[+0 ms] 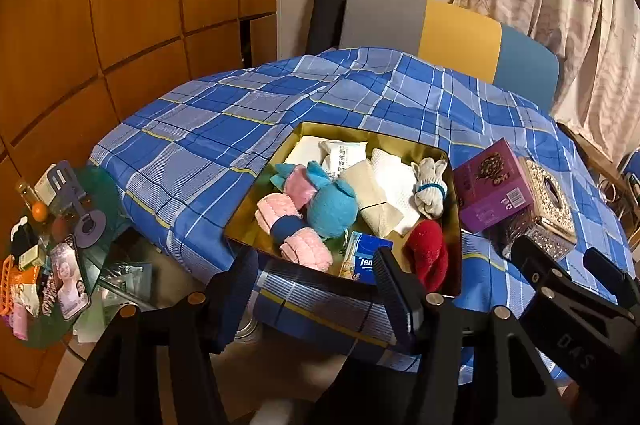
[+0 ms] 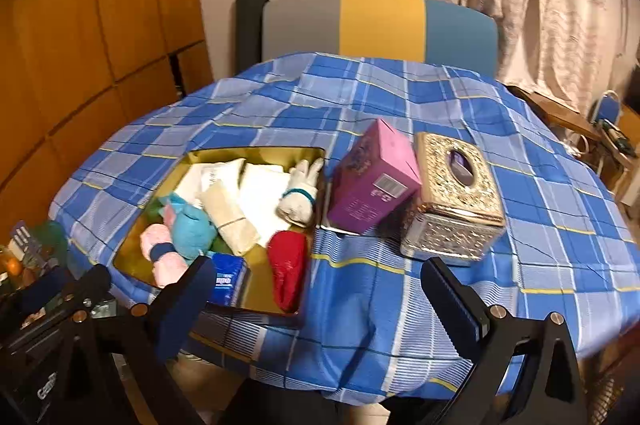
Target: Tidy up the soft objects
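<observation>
Both pairs of tongs hang at the near edge of the table, low in their own views, and both stand with fingers spread apart and nothing between them. Ahead of the left gripper lies the gold tin, its near wall just past the fingertips. The right gripper sits beside it, with the tin ahead and to its left and bare plaid tablecloth straight in front.

Every soft item visible on the table is already inside the tin, which suggests the sorting is far along. Closest to the left tongs are a blue tissue pack and a red cloth against the near wall. Further in lie a rolled pink towel banded in dark blue, a blue-and-pink plush toy, folded cream and white cloths, and a bundled pair of grey gloves at the far right corner. The items are packed side by side, probably to fit the shallow tin.

Ahead of the right tongs, outside the tin, a purple carton leans against an ornate metal tissue box. Both look rigid, which likely explains why they are left out.
</observation>
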Demonstrator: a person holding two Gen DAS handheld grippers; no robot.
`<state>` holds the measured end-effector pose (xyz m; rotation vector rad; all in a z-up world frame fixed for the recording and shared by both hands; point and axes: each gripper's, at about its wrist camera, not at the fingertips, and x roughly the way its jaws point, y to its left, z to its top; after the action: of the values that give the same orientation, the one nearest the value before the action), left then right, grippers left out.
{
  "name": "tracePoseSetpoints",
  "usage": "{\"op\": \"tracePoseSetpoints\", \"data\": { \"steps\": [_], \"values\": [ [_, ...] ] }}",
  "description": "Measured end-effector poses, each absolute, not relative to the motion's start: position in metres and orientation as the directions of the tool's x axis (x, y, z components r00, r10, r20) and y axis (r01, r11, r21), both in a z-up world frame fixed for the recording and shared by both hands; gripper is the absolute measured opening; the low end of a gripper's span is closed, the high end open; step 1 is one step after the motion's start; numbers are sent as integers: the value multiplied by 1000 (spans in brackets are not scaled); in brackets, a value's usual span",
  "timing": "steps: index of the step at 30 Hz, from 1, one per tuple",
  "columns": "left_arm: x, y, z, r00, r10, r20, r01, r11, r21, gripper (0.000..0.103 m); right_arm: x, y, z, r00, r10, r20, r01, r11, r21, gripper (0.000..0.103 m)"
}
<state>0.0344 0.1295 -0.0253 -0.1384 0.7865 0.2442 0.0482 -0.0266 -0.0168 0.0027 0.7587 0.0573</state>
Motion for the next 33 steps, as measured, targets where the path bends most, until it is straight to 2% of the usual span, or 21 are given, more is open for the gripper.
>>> {"op": "tracePoseSetpoints", "data": {
  "steps": [33],
  "values": [
    [31, 128, -19, 689, 155, -708, -248, 968, -30, 60, 46, -30, -18, 729, -1, -684, -8, 1000, -9, 103]
  ]
}}
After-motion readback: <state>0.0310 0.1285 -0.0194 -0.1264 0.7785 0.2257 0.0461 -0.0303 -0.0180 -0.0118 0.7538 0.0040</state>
